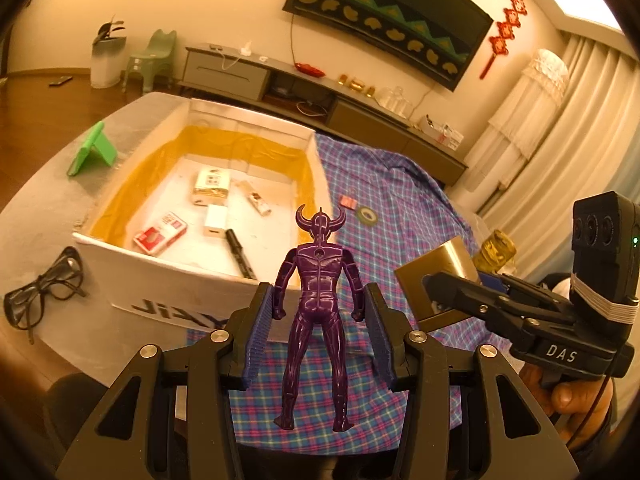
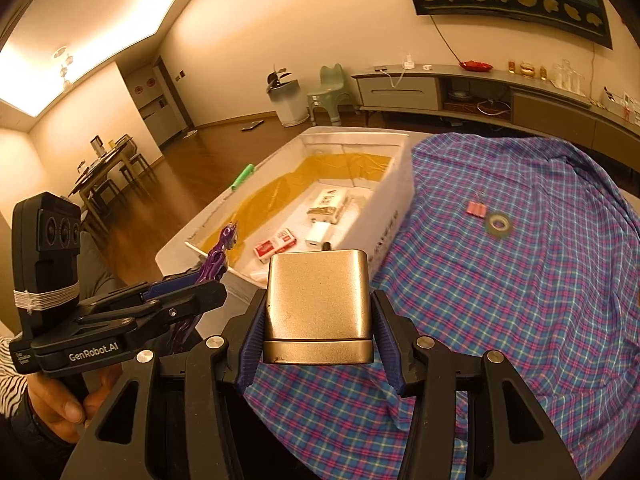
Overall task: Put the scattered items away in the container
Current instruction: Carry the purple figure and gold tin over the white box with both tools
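Figure, purple and horned, clamped upright at the arms in left gripper, back to the camera, held above the checked cloth. Gold box clamped in right gripper, also clear of the cloth. Ahead of both grippers: white container with yellow lining, already holding a red pack, a white block, a carton and a black pen. Beyond right gripper on the cloth: pink clip just beside a tape roll. Left of left gripper on bare grey worktop: glasses and a green stand. Further off: wooden floor, low TV cabinet under a wall hanging, green chair, white bin, curtains, dining table far left.
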{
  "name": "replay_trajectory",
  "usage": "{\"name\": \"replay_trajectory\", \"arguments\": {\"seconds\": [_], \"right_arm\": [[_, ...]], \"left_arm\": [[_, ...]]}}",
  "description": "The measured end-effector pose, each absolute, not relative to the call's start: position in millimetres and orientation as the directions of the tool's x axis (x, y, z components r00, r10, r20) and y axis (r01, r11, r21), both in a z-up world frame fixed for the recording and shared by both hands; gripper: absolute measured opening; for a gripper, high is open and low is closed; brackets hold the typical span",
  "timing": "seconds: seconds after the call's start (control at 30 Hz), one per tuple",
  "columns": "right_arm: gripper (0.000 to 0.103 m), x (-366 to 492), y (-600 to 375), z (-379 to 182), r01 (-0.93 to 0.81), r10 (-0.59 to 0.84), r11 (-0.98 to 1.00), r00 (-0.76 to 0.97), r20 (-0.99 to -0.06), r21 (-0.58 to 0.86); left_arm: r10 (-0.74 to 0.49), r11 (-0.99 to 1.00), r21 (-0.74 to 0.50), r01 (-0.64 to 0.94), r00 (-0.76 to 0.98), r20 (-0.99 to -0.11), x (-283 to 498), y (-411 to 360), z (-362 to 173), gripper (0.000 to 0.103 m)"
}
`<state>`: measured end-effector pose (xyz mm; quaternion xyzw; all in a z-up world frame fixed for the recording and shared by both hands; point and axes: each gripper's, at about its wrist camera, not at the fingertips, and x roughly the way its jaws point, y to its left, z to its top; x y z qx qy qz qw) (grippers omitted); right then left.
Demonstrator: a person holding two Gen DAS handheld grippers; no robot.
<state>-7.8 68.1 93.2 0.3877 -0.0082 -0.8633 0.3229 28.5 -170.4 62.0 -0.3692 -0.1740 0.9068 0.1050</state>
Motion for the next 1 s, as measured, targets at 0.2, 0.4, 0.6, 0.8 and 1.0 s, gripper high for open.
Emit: {"name": "replay_trajectory", "arguments": {"seconds": [0.2, 0.4, 0.6, 0.8, 1.0], "right_arm": [[0.051, -8, 48, 100, 0.575, -0.568, -0.78, -0.484, -0.666, 0.247], [0.051, -11, 33, 104, 0.586, -0.569, -0.774, -0.479, -0.668, 0.239], [0.051, -15, 18, 106, 0.597, -0.563, -0.771, -0.475, -0.676, 0.222], [0.051, -19, 5, 108, 0.608, -0.561, -0.765, -0.468, -0.683, 0.212], [0.051, -25, -8, 107, 0.62, -0.556, -0.759, -0.459, -0.693, 0.199]], "left_arm": [[0.308, -0.915, -0.402, -0.042, -0.717, -0.625, 30, -192, 62, 0.047], [0.303, -0.913, -0.407, -0.035, -0.727, -0.616, 30, -209, 64, 0.047], [0.298, -0.91, -0.415, -0.026, -0.738, -0.606, 27, -225, 66, 0.047], [0.29, -0.911, -0.412, -0.02, -0.743, -0.604, 23, -238, 67, 0.047], [0.281, -0.913, -0.408, -0.015, -0.748, -0.601, 17, -247, 67, 0.047]]}}
